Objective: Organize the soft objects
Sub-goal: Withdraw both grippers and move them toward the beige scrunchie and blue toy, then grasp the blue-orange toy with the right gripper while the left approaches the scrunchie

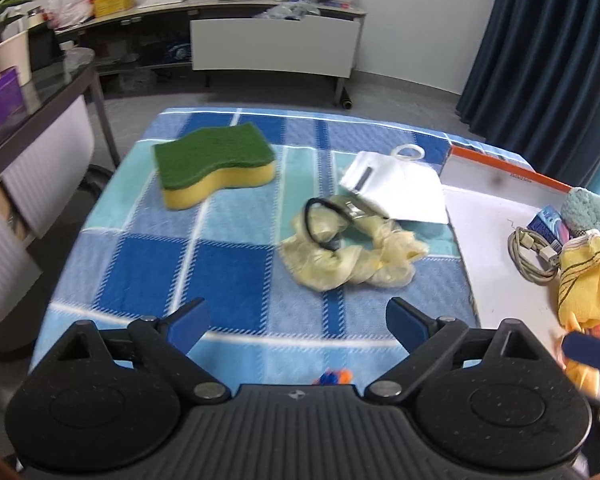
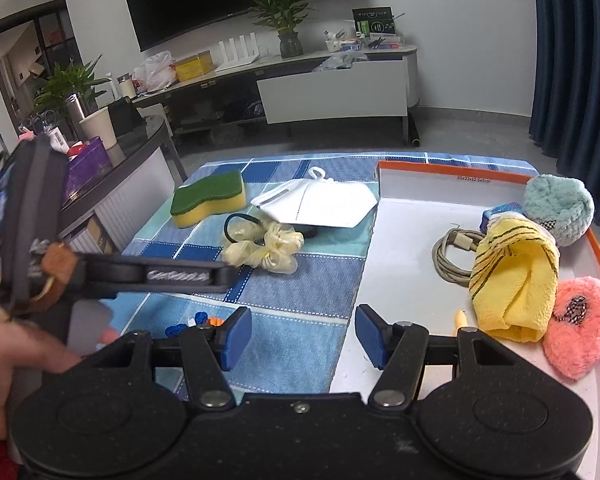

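Observation:
A green-and-yellow sponge [image 1: 214, 164] [image 2: 208, 200], a white face mask [image 1: 400, 188] [image 2: 320, 204] and a pale yellow scrunchie [image 1: 348, 252] [image 2: 268, 250] with a black hair tie lie on a blue checked cloth [image 1: 160, 272]. My left gripper [image 1: 296, 312] is open over the cloth, short of the scrunchie, with nothing between its fingers. My right gripper [image 2: 302, 320] is open and empty over the left edge of the white tray [image 2: 400, 240]. In the tray lie a yellow cloth [image 2: 512, 280], a pink plush [image 2: 580, 328] and a teal fluffy ball [image 2: 558, 208].
A coiled cable [image 2: 452, 256] and a small blue box [image 2: 496, 212] also sit in the orange-rimmed tray. A small blue-and-orange item [image 2: 198, 320] lies on the cloth near me. A dark side table [image 2: 132, 152] stands at left, a TV cabinet [image 2: 332, 88] behind.

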`<state>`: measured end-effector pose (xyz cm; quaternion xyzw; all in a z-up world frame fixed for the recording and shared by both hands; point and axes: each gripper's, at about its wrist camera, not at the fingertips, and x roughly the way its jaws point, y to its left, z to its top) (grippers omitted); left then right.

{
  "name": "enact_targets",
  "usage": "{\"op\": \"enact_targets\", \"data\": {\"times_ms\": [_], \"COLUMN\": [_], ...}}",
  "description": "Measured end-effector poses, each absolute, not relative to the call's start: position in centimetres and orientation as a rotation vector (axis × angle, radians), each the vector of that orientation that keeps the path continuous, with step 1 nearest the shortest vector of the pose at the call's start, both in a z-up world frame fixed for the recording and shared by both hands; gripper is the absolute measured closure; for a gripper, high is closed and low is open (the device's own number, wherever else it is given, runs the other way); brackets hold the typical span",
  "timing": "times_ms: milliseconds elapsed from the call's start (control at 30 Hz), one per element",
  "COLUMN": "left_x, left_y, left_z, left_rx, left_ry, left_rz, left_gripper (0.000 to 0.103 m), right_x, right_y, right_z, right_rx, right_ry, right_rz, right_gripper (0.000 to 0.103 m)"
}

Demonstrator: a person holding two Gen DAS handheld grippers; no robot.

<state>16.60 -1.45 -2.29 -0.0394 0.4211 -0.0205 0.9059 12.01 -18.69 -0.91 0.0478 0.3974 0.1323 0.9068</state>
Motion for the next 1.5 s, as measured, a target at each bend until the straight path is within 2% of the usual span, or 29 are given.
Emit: {"op": "enact_targets", "data": {"times_ms": [300,433,533,567,600,700,800,1333,1500], "left_x": [20.4,21.9,22.2,22.2,22.0,20.8,19.1,11.5,11.4], "left_y": [-3.4,-2.9,-2.1,-1.9,-1.5,-0.2,1.7,7.4,7.7], "left_z": [-3.6,-4.3,-4.2,-4.1,-3.9,-3.2,-2.5,-1.3,-1.5], "left_rx": [-0.038,-0.041,-0.054,-0.057,-0.065,-0.051,-0.048,-0.159,-0.18], "left_ry": [0.882,0.893,0.872,0.874,0.874,0.852,0.834,0.807,0.798], "left_rz": [-0.065,-0.1,-0.154,-0.18,-0.198,-0.202,-0.18,-0.089,-0.093], "left_gripper": [0.001,0.004,0.039,0.061,0.07,0.082,0.089,0.093,0.093], "right_x": [12.4,12.4,12.4,12.4,12.4,12.6,12.8,14.0,14.8], "right_y": [-18.1,-16.8,-15.8,-15.4,-15.0,-13.9,-12.9,-9.9,-8.4], "right_z": [-1.8,-2.4,-2.9,-3.1,-3.3,-3.7,-4.0,-6.2,-6.3], "right_rx": [0.111,0.106,0.1,0.094,0.089,0.069,0.068,-0.114,-0.162], "right_ry": [0.845,0.862,0.875,0.88,0.885,0.893,0.9,0.922,0.924], "right_rz": [0.301,0.335,0.362,0.372,0.385,0.411,0.436,0.486,0.48], "right_gripper": [0.033,0.033,0.033,0.033,0.033,0.033,0.033,0.036,0.032]}}
